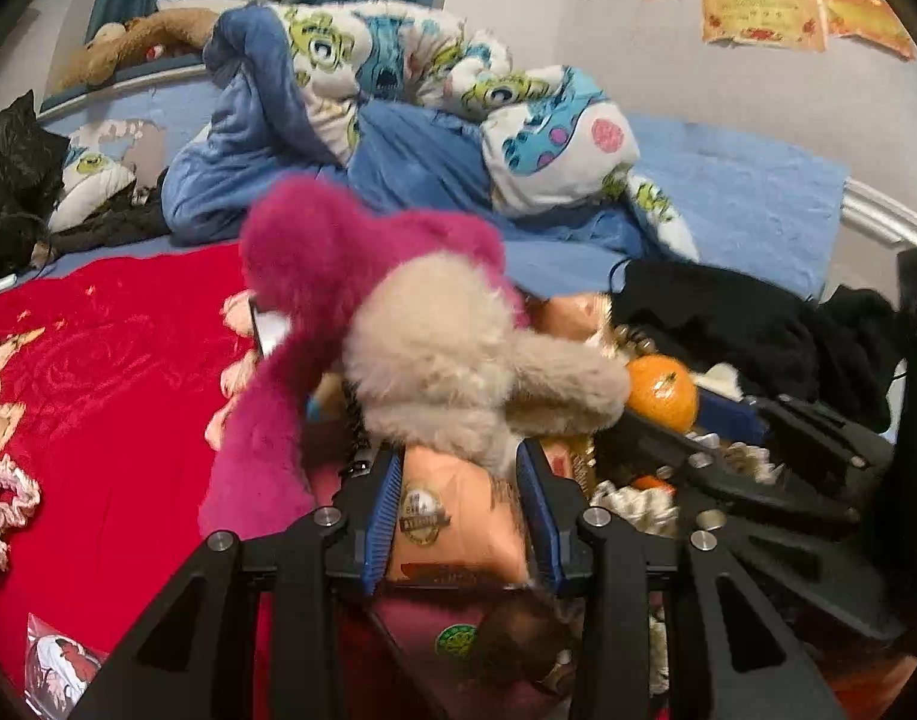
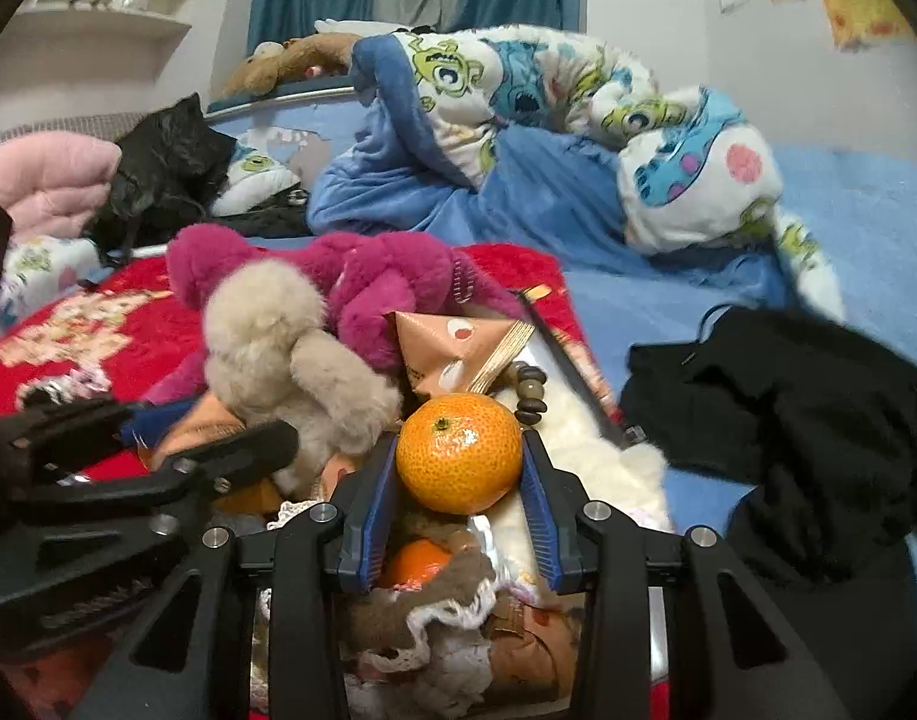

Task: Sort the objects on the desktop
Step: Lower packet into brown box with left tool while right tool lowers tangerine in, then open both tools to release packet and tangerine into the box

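The objects lie in a heap on a bed. My left gripper [image 1: 460,450] is shut on a peach packet with a round sticker [image 1: 452,516], and a leg of the beige plush toy [image 1: 440,378] hangs down against its right pad. A magenta plush toy [image 1: 314,276] lies behind the beige one. My right gripper [image 2: 459,444] is shut on a tangerine [image 2: 458,450], both blue pads against its sides. The same tangerine [image 1: 662,390] shows in the left wrist view, right of the beige plush. A second tangerine [image 2: 419,561] lies lower, under brown cloth.
A triangular brown packet [image 2: 452,348], a bead bracelet [image 2: 530,396] and white fluff [image 2: 584,450] lie behind the tangerine. Black clothing [image 2: 788,420] is to the right. A red blanket [image 1: 110,372] spreads to the left, and a crumpled cartoon quilt [image 1: 410,96] lies farther back.
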`<state>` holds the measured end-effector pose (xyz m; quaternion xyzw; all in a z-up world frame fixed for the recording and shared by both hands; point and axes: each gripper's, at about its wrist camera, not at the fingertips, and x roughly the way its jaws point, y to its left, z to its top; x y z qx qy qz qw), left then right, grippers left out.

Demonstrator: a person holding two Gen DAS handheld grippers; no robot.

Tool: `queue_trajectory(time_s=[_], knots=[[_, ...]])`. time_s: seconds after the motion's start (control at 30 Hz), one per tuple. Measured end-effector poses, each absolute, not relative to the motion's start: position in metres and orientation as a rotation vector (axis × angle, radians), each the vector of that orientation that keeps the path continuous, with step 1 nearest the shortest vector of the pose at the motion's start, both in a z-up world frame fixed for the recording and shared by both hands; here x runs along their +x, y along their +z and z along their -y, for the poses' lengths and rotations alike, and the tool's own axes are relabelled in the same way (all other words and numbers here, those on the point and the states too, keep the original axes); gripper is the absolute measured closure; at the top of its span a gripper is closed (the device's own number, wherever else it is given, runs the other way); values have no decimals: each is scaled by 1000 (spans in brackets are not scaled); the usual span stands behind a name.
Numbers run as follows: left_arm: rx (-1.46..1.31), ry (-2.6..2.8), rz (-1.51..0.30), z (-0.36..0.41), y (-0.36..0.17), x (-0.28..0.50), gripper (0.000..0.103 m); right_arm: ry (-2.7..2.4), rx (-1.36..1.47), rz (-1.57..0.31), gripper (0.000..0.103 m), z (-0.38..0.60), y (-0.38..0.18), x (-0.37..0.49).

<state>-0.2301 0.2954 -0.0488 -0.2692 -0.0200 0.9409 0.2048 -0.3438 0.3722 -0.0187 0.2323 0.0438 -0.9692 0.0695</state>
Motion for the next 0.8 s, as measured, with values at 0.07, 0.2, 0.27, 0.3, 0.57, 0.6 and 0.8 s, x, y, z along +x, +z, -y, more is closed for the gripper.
queue_trajectory(time_s=[0.07, 0.2, 0.27, 0.3, 0.57, 0.6, 0.8], knots=[[-758, 2625, 56, -295, -50, -231, 63, -2891, 706, -95, 65, -375, -19, -345], [-754, 2630, 55, -295, -51, -229, 63, -2879, 717, -93, 65, -374, -20, -346], [-751, 2634, 52, -295, -51, -229, 63, -2880, 712, -95, 65, -374, -20, -344], [-750, 2635, 50, -294, -51, -228, 63, -2880, 710, -94, 65, -374, -20, -344], [-749, 2639, 46, -293, -51, -225, 63, -2876, 701, -80, 65, -375, -19, -342], [-749, 2639, 45, -292, -51, -225, 63, -2876, 701, -81, 65, -375, -19, -342], [-753, 2643, 35, -293, -52, -225, 63, -2879, 699, -81, 64, -376, -19, -342]])
